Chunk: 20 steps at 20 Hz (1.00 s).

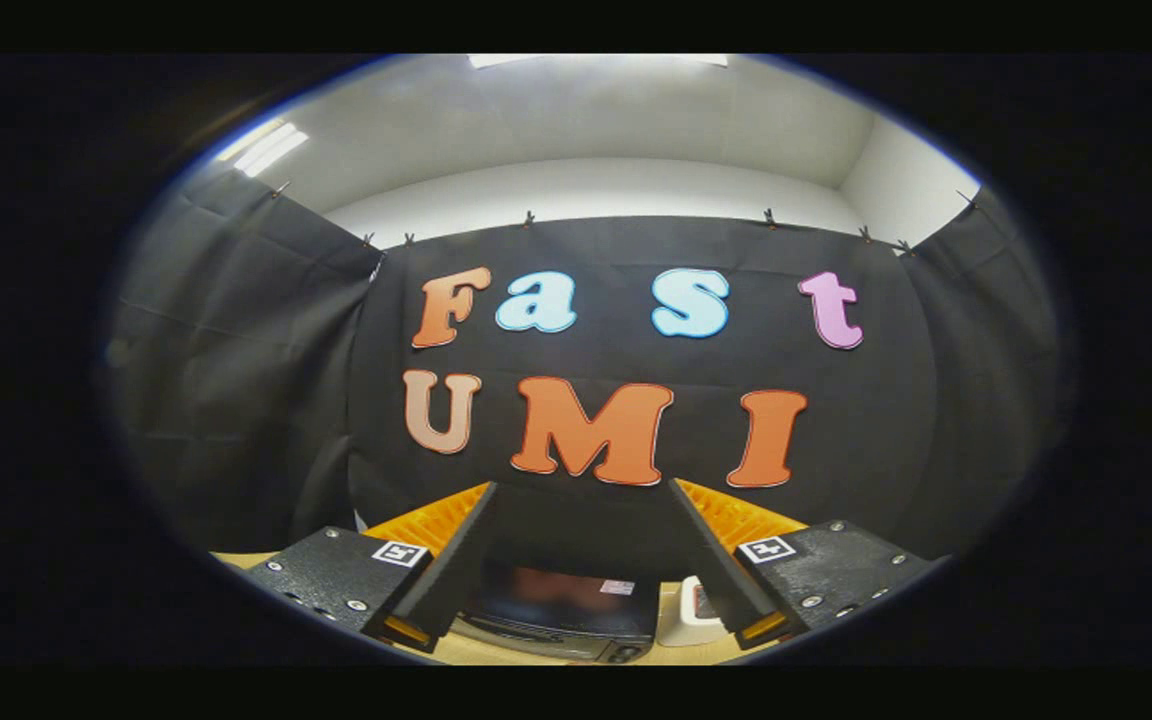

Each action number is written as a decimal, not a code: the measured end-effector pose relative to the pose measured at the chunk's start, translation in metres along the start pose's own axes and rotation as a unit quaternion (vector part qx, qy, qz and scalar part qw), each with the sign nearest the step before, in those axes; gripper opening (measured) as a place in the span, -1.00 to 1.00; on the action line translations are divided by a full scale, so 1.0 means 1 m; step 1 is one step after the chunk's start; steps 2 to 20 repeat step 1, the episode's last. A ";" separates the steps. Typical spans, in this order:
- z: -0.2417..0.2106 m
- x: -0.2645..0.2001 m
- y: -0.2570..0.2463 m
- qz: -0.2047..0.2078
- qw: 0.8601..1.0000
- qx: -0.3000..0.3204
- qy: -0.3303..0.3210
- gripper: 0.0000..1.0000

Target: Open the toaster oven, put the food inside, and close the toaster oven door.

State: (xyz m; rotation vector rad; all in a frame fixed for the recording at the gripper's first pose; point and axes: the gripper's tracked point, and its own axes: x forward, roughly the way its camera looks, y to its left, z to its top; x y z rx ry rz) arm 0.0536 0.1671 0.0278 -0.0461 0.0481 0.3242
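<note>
We've got the toaster oven [561, 612] low on the wooden table [526, 653], its dark glass door looking closed, so its inside is hidden. Our gripper [581, 500] hangs above it, spread wide, gripping nothing. Just right of the oven sits a small white thing [688, 612], too blurry to identify.

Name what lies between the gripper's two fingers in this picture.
In the gripper view, the toaster oven shows between the open gripper's fingers, door shut, standing on the table. A white object sits just beside it.
</note>
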 end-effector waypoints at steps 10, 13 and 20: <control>0.000 0.000 0.000 0.000 1.000 0.000 0.000 0.94; 0.000 0.000 0.000 0.000 1.000 0.000 0.000 0.94; 0.000 0.000 0.000 0.000 1.000 0.000 0.000 0.94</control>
